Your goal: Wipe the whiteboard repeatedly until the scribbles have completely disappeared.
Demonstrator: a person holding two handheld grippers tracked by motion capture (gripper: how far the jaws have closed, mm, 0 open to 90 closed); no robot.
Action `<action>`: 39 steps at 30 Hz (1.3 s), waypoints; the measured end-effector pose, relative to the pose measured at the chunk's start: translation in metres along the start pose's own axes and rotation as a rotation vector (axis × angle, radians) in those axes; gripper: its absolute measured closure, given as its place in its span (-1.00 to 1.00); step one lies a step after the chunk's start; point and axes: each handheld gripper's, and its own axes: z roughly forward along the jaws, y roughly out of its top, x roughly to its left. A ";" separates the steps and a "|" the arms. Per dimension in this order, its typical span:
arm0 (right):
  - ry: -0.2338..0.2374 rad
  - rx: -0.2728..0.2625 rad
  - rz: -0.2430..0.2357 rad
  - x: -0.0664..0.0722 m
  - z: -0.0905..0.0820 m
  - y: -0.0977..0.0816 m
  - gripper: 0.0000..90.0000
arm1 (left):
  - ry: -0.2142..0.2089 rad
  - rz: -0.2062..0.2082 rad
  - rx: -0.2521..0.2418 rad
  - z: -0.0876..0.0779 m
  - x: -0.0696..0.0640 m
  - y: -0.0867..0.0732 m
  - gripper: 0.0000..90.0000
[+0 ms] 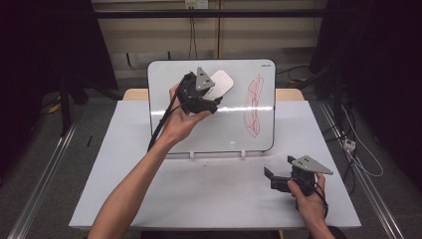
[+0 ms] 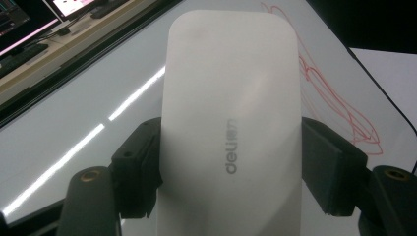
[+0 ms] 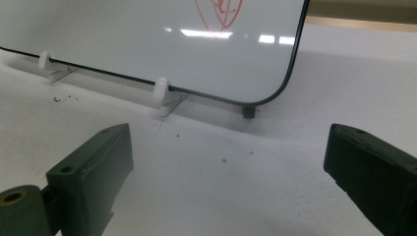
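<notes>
A whiteboard [image 1: 189, 129] leans on small white stands at the back of the table, with a red scribble [image 1: 254, 107] on its right half. My left gripper [image 1: 211, 97] is held up in front of the board's upper middle, shut on a white eraser [image 1: 219, 84]. In the left gripper view the eraser [image 2: 231, 123] sits between both pads [image 2: 140, 167], with the red scribble [image 2: 339, 103] to its right. My right gripper [image 1: 268, 178] rests low at the table's front right. Its jaws stand wide apart with nothing between them [image 3: 228, 182], facing the board's lower right corner [image 3: 275, 93].
The white table [image 1: 214, 199] has bare room in front of the board. White board stands [image 3: 161, 93] hold its bottom edge. Dark curtains and floor cables [image 1: 358, 149] flank the table on both sides.
</notes>
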 end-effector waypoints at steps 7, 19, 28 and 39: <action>0.002 0.002 -0.001 0.000 0.000 0.000 -0.90 | -0.001 0.005 -0.001 0.009 -0.004 0.007 -0.31; 0.006 0.004 0.004 0.000 0.000 0.000 -0.90 | -0.022 0.059 0.006 0.029 -0.018 0.026 -0.31; 0.009 0.003 0.002 0.000 0.000 0.000 -0.90 | -0.022 0.084 0.016 0.042 -0.024 0.037 -0.31; 0.015 0.005 0.003 0.000 -0.001 0.000 -0.90 | 0.007 0.082 0.022 0.062 -0.024 0.047 -0.31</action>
